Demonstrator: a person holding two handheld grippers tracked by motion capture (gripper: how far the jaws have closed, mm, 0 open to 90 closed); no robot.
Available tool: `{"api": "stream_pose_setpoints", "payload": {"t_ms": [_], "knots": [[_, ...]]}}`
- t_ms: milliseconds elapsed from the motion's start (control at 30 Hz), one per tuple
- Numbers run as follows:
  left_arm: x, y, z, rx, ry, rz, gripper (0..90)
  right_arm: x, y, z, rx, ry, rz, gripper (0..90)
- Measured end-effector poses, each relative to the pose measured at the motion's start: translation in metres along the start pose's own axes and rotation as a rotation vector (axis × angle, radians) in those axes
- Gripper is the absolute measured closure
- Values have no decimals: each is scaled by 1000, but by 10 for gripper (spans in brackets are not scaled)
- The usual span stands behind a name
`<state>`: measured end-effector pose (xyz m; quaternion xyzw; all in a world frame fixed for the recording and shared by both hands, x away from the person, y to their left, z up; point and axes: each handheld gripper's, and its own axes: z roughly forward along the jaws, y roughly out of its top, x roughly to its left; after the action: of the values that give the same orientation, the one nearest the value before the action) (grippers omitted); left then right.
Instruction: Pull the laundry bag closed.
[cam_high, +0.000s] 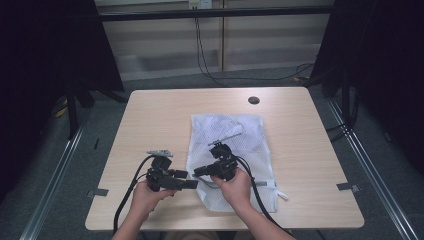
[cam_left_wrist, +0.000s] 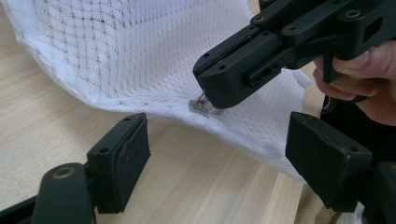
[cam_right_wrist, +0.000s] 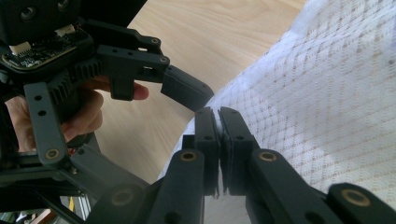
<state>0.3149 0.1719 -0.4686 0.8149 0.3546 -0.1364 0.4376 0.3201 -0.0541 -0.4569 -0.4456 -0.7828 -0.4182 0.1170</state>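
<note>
A white mesh bag (cam_high: 227, 145) lies flat on the wooden table (cam_high: 150, 115). My right gripper (cam_high: 197, 171) reaches to the bag's near left edge. It is shut on the small metal zipper pull (cam_left_wrist: 200, 105), and in the left gripper view that edge is lifted slightly off the wood. In the right gripper view its jaws (cam_right_wrist: 218, 114) are pressed together against the mesh (cam_right_wrist: 327, 102). My left gripper (cam_high: 192, 180) lies just left of the bag, open. Its jaws (cam_left_wrist: 217, 140) stand wide apart over bare wood, facing the pinched edge with nothing between them. One of its fingers (cam_right_wrist: 187, 91) almost touches the right gripper's tip.
A round cable hole (cam_high: 253, 100) sits near the table's far edge. A white strap end (cam_high: 280, 194) sticks out at the bag's near right corner. Black cables trail from both grippers toward the near edge. Dark curtains flank the table.
</note>
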Motion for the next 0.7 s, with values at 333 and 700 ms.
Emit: {"api": "stream_pose_setpoints", "payload": {"t_ms": [333, 700], "knots": [[-2, 2, 7, 3, 19, -12, 262, 2, 0, -2, -8, -3, -2, 866], [-7, 3, 14, 14, 50, -6, 403, 3, 2, -8, -31, 0, -10, 865]]}}
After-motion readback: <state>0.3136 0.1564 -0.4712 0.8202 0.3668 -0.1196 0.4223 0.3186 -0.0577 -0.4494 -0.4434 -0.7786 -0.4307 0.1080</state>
